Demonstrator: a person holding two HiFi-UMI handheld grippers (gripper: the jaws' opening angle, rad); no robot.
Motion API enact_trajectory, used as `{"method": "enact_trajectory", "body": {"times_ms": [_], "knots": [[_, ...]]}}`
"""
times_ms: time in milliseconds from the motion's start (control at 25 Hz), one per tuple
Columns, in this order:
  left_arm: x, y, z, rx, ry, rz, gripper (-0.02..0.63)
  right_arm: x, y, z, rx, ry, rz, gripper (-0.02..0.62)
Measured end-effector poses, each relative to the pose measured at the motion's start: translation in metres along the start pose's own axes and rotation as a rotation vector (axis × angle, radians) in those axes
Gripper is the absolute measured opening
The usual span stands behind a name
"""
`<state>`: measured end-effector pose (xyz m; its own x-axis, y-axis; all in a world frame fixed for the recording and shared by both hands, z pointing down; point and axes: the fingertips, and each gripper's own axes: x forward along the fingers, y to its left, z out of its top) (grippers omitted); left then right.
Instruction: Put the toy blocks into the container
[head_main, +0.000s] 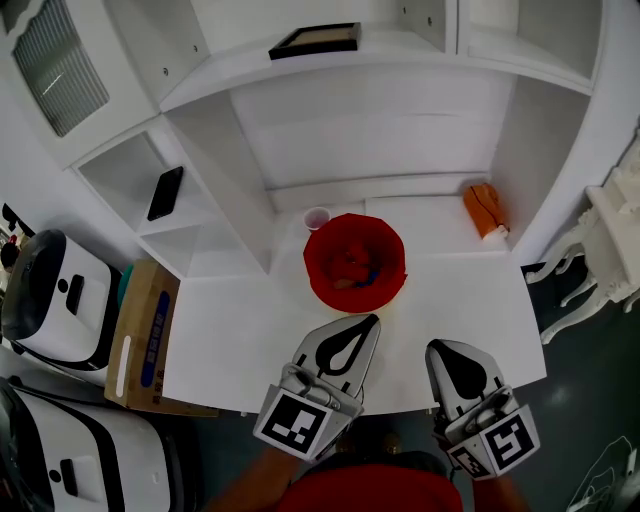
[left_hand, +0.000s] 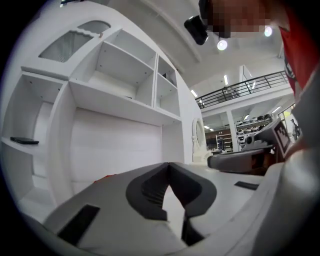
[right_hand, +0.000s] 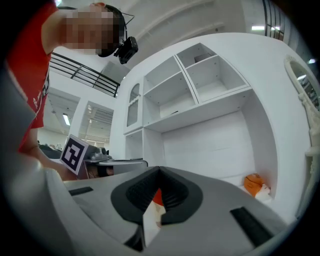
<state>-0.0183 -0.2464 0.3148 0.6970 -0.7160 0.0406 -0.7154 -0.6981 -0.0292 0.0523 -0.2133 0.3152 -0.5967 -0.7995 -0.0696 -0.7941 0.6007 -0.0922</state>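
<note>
The red bowl-shaped container (head_main: 340, 290) stands on the white table (head_main: 240, 340) just in front of the shelf unit, with several toy blocks (head_main: 355, 268) inside it. My left gripper (head_main: 372, 320) is shut and empty, its tip just short of the container's near rim. My right gripper (head_main: 437, 347) is also shut and empty, to the right over the table's front part. In the left gripper view the left gripper (left_hand: 169, 165) has its jaws closed tip to tip. In the right gripper view the right gripper (right_hand: 159, 170) is closed too, and a sliver of the red container (right_hand: 157, 196) shows behind the jaws.
A small white cup (head_main: 316, 217) stands behind the container, an orange toy (head_main: 485, 210) at the back right. A black phone (head_main: 165, 193) lies on a left shelf, a dark frame (head_main: 315, 40) on top. A cardboard box (head_main: 145, 335) and white appliances (head_main: 50, 285) sit left of the table.
</note>
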Motion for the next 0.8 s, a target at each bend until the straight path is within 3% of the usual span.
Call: {"method": "enact_trajectory", "body": {"times_ms": [280,800], "knots": [[-0.037,-0.035,0.003,0.018,-0.012,-0.061,0.018,-0.003,0.033,0.003,-0.029,-0.035,0.066,-0.005],[-0.049,-0.035,-0.011,-0.049,0.022,-0.037,0.018,0.01,0.055,-0.003,-0.057,-0.009,0.106,-0.002]]}}
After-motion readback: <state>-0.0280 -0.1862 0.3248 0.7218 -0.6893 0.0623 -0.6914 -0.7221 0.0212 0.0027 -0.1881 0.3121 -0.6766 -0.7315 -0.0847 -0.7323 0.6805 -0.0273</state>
